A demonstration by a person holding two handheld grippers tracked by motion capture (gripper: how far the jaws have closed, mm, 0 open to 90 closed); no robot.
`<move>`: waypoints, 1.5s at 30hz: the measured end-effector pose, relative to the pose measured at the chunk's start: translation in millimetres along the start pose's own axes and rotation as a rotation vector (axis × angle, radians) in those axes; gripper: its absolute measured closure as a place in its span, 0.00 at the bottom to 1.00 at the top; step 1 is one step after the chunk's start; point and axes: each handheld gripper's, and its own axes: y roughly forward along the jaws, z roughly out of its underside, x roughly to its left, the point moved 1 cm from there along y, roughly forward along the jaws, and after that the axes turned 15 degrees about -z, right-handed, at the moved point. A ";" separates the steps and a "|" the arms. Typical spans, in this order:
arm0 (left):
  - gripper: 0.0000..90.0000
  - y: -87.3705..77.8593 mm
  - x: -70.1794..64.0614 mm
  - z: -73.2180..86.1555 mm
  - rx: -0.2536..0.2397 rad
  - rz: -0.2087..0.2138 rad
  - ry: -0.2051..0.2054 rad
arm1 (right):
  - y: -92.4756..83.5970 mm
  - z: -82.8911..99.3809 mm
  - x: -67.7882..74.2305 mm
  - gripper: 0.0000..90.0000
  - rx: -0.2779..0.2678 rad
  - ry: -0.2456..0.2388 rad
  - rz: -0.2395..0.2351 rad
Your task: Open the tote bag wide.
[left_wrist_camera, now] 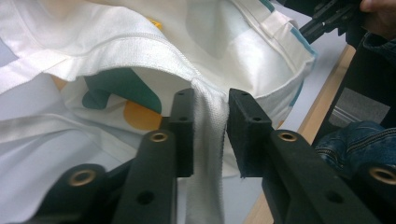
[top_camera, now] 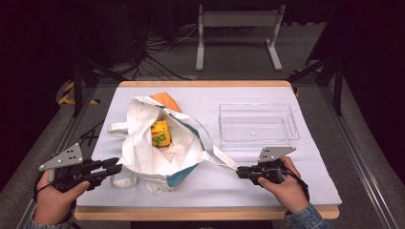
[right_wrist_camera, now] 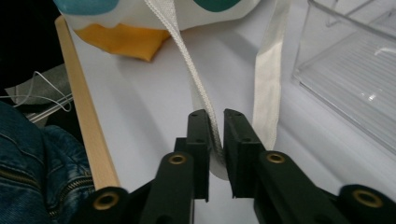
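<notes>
Now: bag [top_camera: 157, 143] lies mouth-up at table [top_camera: 215, 198] middle, box [top_camera: 160, 133] inside. Left gripper [top_camera: 114, 168] at bag's left edge, jaws spread, strap [left_wrist_camera: 205, 154] loose between. Right gripper [top_camera: 242, 172] right of bag, lightly pinching handle [right_wrist_camera: 205, 116]. Tray [top_camera: 258, 125] beyond; bare cloth near front edge.

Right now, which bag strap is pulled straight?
The right strap, stretched from the bag to the right gripper; the left strap hangs slack between the left gripper's jaws.

Table [top_camera: 267, 90] seen from above, facing forward and down. Gripper views taken close along the jaws; cloth bag [top_camera: 157, 143] shared by all views.
</notes>
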 end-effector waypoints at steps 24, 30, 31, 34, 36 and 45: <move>0.48 -23.1 10.5 -3.2 -0.058 -0.115 -0.095 | 25.6 -92.5 14.4 0.56 -0.170 -0.162 0.002; 0.47 -19.9 10.6 -9.7 -0.064 -0.156 -0.108 | 47.9 -111.8 12.4 0.53 -0.200 -0.180 0.003; 0.47 -19.0 10.3 -11.3 -0.062 -0.161 -0.097 | 50.9 -113.3 11.4 0.53 -0.203 -0.181 0.006; 0.46 -16.8 9.4 -14.3 -0.066 -0.170 -0.092 | 56.3 -115.4 9.1 0.54 -0.206 -0.180 0.015; 0.45 -14.1 9.4 -17.0 -0.070 -0.176 -0.092 | 62.4 -117.4 6.2 0.56 -0.207 -0.174 0.023; 0.42 12.9 10.6 -25.7 -0.057 -0.181 -0.092 | 74.4 -122.6 3.3 0.56 -0.194 -0.178 0.044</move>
